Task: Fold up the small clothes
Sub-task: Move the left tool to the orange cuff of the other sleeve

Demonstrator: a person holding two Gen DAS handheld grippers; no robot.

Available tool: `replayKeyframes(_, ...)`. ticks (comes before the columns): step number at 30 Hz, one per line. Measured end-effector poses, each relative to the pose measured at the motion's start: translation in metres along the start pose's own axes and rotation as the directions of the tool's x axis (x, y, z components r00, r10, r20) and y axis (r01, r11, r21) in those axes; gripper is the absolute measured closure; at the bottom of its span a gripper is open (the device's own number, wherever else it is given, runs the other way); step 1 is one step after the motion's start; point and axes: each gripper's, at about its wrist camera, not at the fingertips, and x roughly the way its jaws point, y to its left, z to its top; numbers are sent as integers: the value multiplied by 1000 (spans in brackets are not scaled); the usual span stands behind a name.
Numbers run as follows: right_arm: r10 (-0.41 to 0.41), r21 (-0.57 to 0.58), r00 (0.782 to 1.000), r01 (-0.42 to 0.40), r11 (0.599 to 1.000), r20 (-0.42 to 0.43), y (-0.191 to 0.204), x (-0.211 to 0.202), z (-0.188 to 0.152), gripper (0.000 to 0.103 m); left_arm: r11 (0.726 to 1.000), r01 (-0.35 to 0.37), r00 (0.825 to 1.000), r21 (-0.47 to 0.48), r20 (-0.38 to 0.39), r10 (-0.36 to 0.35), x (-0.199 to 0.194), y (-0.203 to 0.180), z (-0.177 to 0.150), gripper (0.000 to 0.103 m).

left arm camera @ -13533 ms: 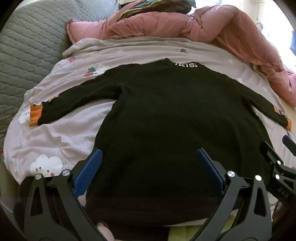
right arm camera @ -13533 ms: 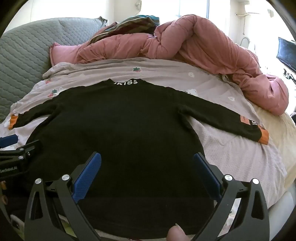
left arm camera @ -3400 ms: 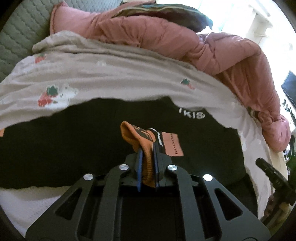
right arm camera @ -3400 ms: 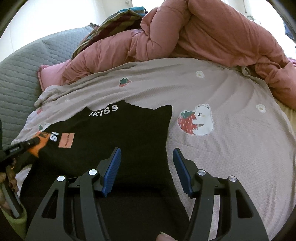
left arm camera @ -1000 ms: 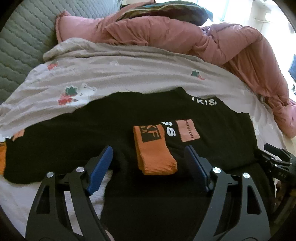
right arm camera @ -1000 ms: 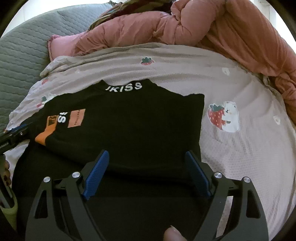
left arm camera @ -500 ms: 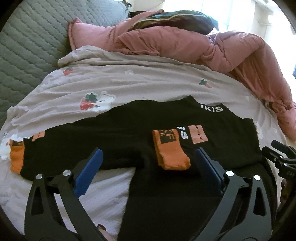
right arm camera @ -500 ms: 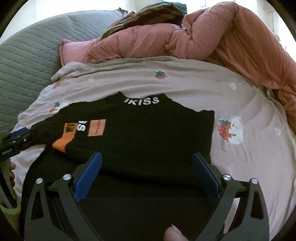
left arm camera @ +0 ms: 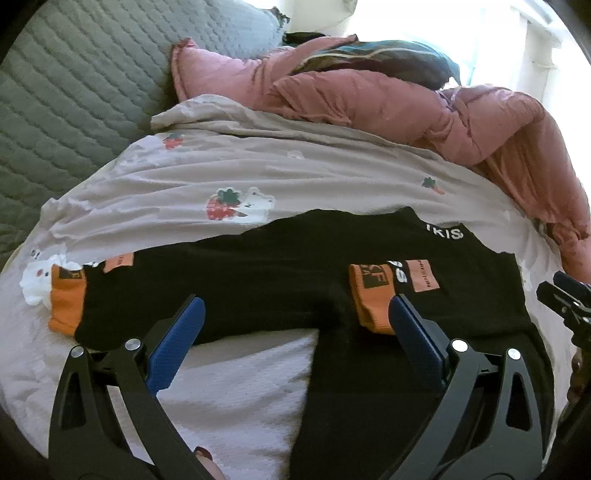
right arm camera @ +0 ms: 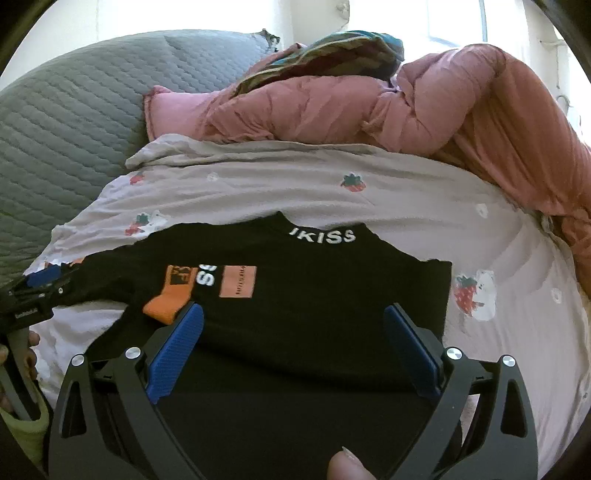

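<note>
Both tools wide apart above blk top [right arm camera: 314, 295].

Setting: home bedroom.
We note a bed with a strawberry-and-bear print sheet [left arm camera: 295, 184], a rumpled pink duvet [right arm camera: 424, 107], a grey quilted headboard [left arm camera: 74, 92] and a sunlit window [right arm camera: 454, 18].
</note>
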Motion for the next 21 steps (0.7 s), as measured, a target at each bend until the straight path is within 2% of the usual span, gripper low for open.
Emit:
replayKeyframes(11, 42, -37, 999, -41, 998, 16, 38, 1, 12, 6, 998, -26, 998, -54, 48, 29, -21, 35, 2, 10)
replayKeyframes(21, 89, -88, 996, -86, 992, 24, 79, 6, 24, 5, 991, -92, 991, -102, 86, 101, -34, 68, 5, 10)
